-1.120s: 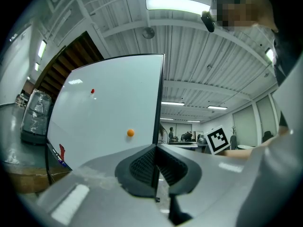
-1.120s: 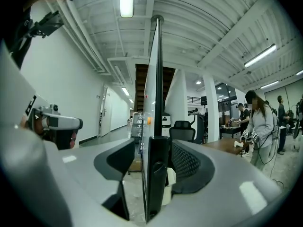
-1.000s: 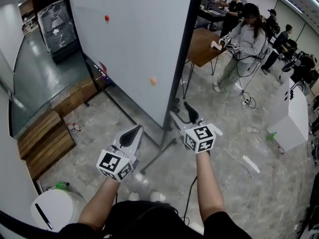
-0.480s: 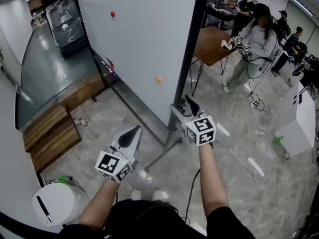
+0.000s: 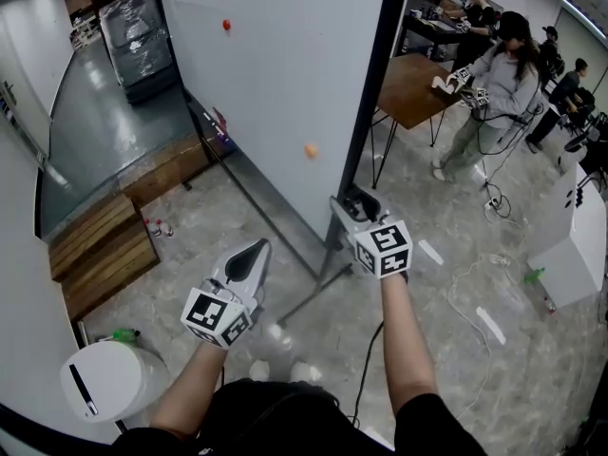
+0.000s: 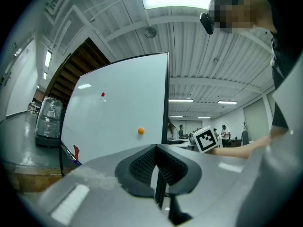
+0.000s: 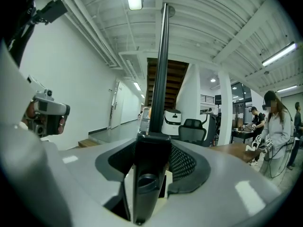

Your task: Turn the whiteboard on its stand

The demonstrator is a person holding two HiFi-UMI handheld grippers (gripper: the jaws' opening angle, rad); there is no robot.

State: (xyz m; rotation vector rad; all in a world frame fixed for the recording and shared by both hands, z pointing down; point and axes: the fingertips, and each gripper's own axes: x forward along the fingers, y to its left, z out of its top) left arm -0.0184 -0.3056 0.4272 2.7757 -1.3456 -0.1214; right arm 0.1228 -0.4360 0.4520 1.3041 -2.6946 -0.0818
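Observation:
A large whiteboard stands upright on its black stand, carrying a red magnet and an orange magnet. Its black side post runs down to a floor leg. My right gripper is low on that post. In the right gripper view the post fills the gap of the right gripper, whose jaws have just been closing and whose pads now press on it. My left gripper hangs free to the left, shut on nothing. The left gripper view shows the left gripper facing the board.
A wooden table stands behind the post, and a person with grippers is beside it. Wooden pallets lie at left, with a white round bin near my feet. A white cabinet and floor cables are at right.
My right gripper has moved forward to the board's side post and its open jaws have closed around it. The left gripper has stayed where it was.

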